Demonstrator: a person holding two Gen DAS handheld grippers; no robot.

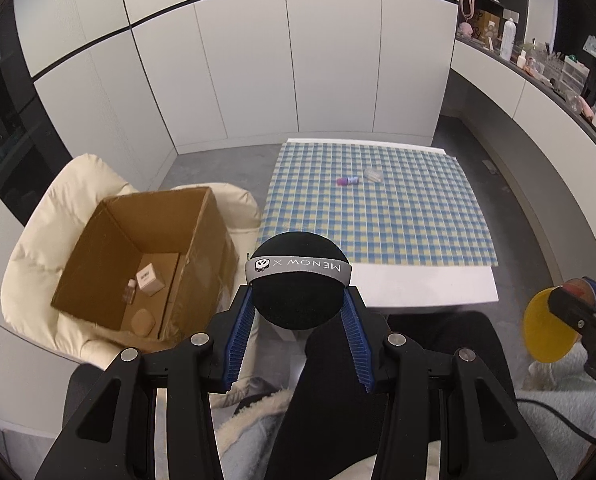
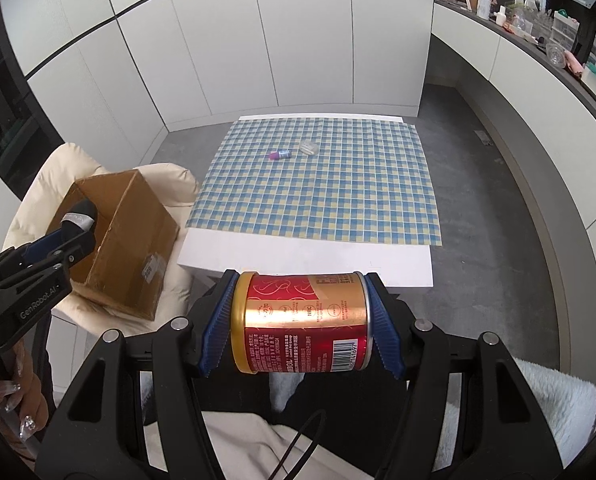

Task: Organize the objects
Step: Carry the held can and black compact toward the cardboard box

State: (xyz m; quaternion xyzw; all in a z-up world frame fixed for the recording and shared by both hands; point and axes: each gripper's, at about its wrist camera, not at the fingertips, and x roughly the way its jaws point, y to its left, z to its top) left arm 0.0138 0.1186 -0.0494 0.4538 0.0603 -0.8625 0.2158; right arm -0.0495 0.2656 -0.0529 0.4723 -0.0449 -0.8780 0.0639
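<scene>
Our left gripper [image 1: 299,312] pinches a soft, light black puff [image 1: 298,280]; our right gripper [image 2: 299,320] clamps the rigid, slippery can [image 2: 299,322] end-to-end.

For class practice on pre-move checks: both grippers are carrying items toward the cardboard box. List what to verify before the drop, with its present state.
1. Left gripper clamps the black puff: ok.
2. Right gripper clamps the red can end to end: ok.
3. Cardboard box open on top: ok.
4. Free room inside box beside the small carton: ok.
5. Either item above the opening: not ok.
6. Table cleared: not ok, purple bottle remains.
</scene>
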